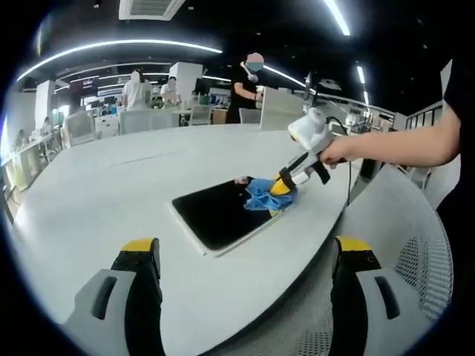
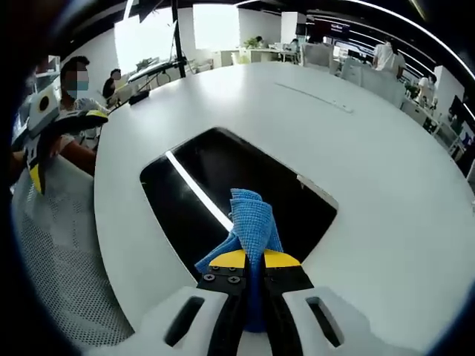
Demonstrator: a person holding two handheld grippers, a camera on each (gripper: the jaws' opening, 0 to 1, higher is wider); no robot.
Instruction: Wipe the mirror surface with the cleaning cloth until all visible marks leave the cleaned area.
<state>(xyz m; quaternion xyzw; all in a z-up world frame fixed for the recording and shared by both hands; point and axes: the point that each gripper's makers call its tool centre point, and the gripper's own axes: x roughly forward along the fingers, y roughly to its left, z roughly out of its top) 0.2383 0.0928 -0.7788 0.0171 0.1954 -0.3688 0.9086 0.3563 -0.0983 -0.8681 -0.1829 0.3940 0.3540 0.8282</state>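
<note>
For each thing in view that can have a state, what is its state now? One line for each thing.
Rectangular dark mirror: lying flat on the white table, reflecting a ceiling light strip.
Blue cleaning cloth: bunched, clamped in the right hand-held gripper, resting on the mirror.
Right hand-held gripper: shut on the cloth, held by a person's hand.
Left hand-held gripper: open, holding nothing, back from the mirror.

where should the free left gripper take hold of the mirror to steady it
Best guess: the mirror lies flat on the table, so pinch its bare near edge, coming in low from the left gripper's side, away from the blue cloth in the right gripper.
</note>
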